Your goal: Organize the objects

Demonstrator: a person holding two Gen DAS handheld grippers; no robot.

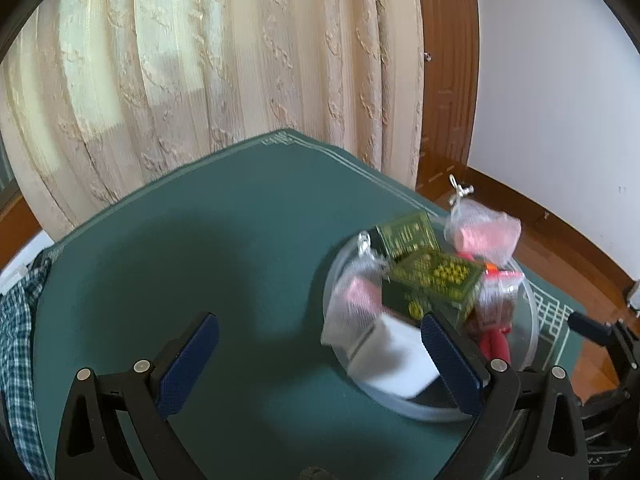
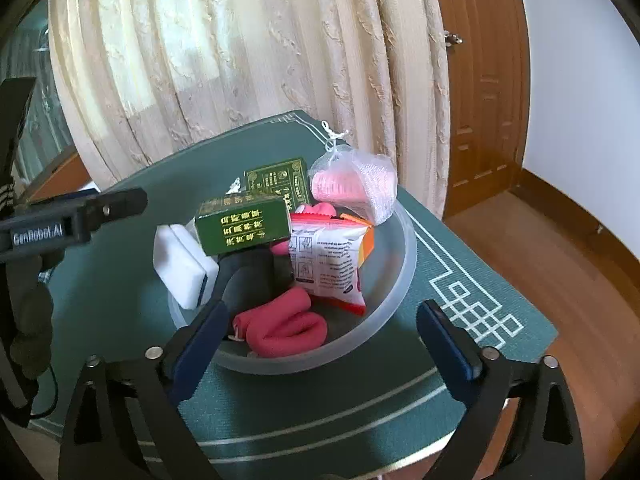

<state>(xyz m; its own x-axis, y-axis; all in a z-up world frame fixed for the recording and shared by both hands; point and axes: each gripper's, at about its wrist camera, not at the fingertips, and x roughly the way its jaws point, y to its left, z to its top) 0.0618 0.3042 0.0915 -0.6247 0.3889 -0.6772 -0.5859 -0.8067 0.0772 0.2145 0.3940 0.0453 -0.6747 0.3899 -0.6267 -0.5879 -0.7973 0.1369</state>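
A clear plastic bowl [image 2: 396,280] stands on the green table mat [image 2: 440,248], piled with items. It holds two green boxes with gold print [image 2: 244,226], a white block [image 2: 180,268], a snack packet [image 2: 328,264], a pink rolled cloth [image 2: 284,326], a black object [image 2: 250,276] and a mesh bag with a pink item [image 2: 352,186] at its far rim. My right gripper [image 2: 320,328] is open, its fingers on either side of the bowl's near rim. My left gripper [image 1: 316,344] is open and empty, left of the bowl [image 1: 528,328], right finger in front of the white block [image 1: 396,354].
A cream curtain [image 2: 240,60] hangs behind the table. A wooden door [image 2: 488,92] and wooden floor [image 2: 592,280] lie to the right. Checked cloth [image 1: 16,352] hangs at the table's left edge. The mat's left part [image 1: 180,264] is bare.
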